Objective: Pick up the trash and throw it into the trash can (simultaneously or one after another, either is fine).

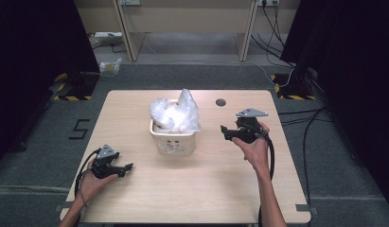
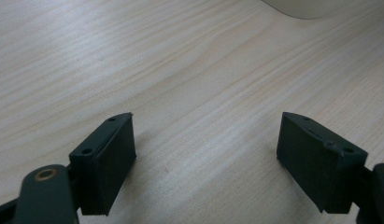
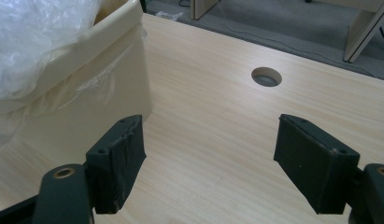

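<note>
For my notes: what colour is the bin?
Cream bin, with a clear plastic bag; the right gripper view shows it best.

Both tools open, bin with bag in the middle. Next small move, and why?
Probably ease the right tool left toward the rim of the cream bin, where the clear plastic bag bunches up. Its jaws stand open and empty, and in the right gripper view the bin wall sits just beyond its left jaw. The left tool is also open but farther off, over bare table.

- The clear plastic bag (image 1: 175, 115) hides whatever lies inside the cream bin (image 1: 175, 140).
- In the left gripper view, the bin (image 2: 299, 7) is cut off at the top edge.
</note>
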`<state>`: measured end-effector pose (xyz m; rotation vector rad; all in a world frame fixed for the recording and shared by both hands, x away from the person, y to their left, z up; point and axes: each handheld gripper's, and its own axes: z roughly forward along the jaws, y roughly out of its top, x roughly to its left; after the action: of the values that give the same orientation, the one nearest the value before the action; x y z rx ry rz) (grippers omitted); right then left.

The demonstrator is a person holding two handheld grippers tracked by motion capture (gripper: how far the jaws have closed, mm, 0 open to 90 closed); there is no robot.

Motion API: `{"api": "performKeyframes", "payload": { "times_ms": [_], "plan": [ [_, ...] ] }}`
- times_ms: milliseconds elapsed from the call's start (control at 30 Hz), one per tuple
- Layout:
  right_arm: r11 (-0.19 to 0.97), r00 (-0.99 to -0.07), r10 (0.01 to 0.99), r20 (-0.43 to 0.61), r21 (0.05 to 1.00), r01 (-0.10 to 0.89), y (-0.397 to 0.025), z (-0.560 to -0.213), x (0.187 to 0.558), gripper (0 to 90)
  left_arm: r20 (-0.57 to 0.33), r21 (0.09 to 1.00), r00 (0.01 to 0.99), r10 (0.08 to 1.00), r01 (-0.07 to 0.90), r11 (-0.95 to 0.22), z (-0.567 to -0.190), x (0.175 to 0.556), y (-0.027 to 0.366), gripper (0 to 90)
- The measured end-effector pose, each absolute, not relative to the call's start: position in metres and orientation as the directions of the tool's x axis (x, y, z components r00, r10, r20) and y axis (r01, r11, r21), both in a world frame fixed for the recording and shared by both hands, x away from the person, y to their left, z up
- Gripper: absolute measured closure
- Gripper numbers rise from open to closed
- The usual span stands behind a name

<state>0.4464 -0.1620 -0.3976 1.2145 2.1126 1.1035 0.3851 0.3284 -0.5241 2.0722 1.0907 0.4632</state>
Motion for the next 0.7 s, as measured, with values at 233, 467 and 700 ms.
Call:
{"api": "performKeyframes", "payload": {
  "times_ms": [233, 467, 700],
  "plan": [
    [0.288, -0.501, 0.866, 0.001, 0.817, 0.499, -0.161, -0.405, 0.442, 23.5, -0.022, 0.748, 0.574, 0.819, 0.553, -0.367, -0.524, 0.385, 0.328, 18.5],
    [0.322, -0.503, 0.864, -0.037, 0.809, 0.493, -0.158, -0.407, 0.438, 23.0, -0.022, 0.748, 0.574, 0.819, 0.553, -0.367, -0.524, 0.385, 0.328, 18.5],
    [0.328, -0.509, 0.86, -0.037, 0.805, 0.495, -0.155, -0.414, 0.433, 23.2, -0.021, 0.749, 0.573, 0.819, 0.552, -0.366, -0.524, 0.385, 0.328, 18.5]
  ]
}}
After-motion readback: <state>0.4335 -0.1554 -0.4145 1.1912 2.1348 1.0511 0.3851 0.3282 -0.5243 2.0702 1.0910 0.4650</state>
